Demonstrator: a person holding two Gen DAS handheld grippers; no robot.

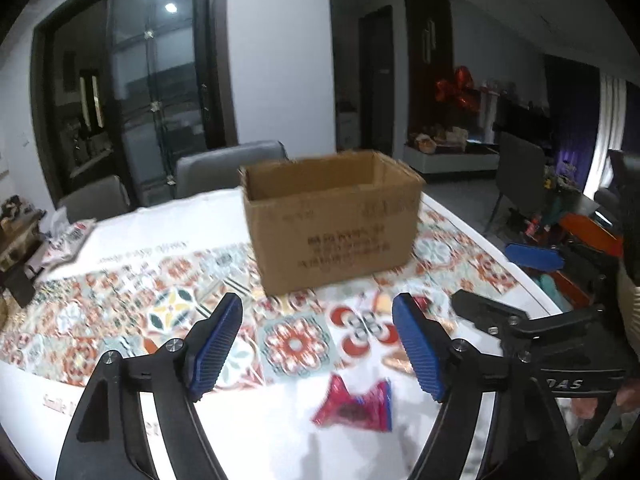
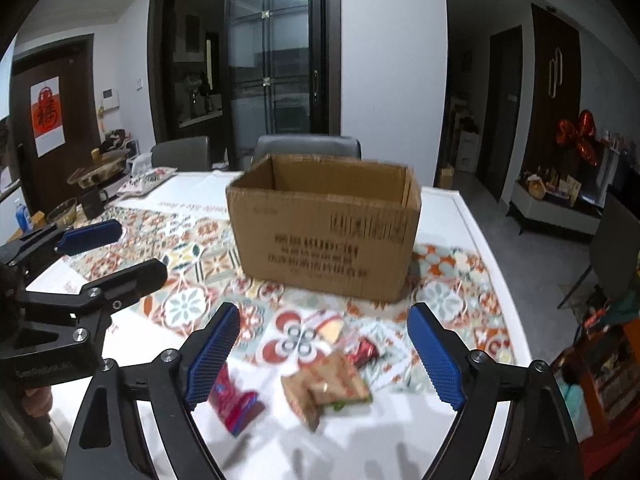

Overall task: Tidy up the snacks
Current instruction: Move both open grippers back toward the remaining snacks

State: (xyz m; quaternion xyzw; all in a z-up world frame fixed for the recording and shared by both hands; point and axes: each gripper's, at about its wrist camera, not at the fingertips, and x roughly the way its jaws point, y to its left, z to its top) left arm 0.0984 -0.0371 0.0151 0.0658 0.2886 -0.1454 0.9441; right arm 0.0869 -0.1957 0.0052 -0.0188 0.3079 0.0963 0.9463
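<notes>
An open cardboard box (image 1: 332,220) stands on the patterned tablecloth; the right wrist view shows it too (image 2: 324,236). A red and blue snack packet (image 1: 354,406) lies on the white cloth in front of my open, empty left gripper (image 1: 320,348). In the right wrist view that packet (image 2: 234,404) lies beside a brown snack pack (image 2: 326,388), a small red wrapped candy (image 2: 364,352) and a pale yellow snack (image 2: 332,330). My right gripper (image 2: 324,356) is open and empty above them. Each gripper shows in the other's view, left gripper (image 2: 116,250) and right gripper (image 1: 504,280).
Grey chairs (image 2: 308,146) stand behind the table. Clutter with a bowl (image 2: 62,212) and a dark mug (image 2: 93,202) sits at the table's far left. The table's right edge (image 2: 492,264) drops to the floor, with a dark chair (image 2: 616,256) beyond.
</notes>
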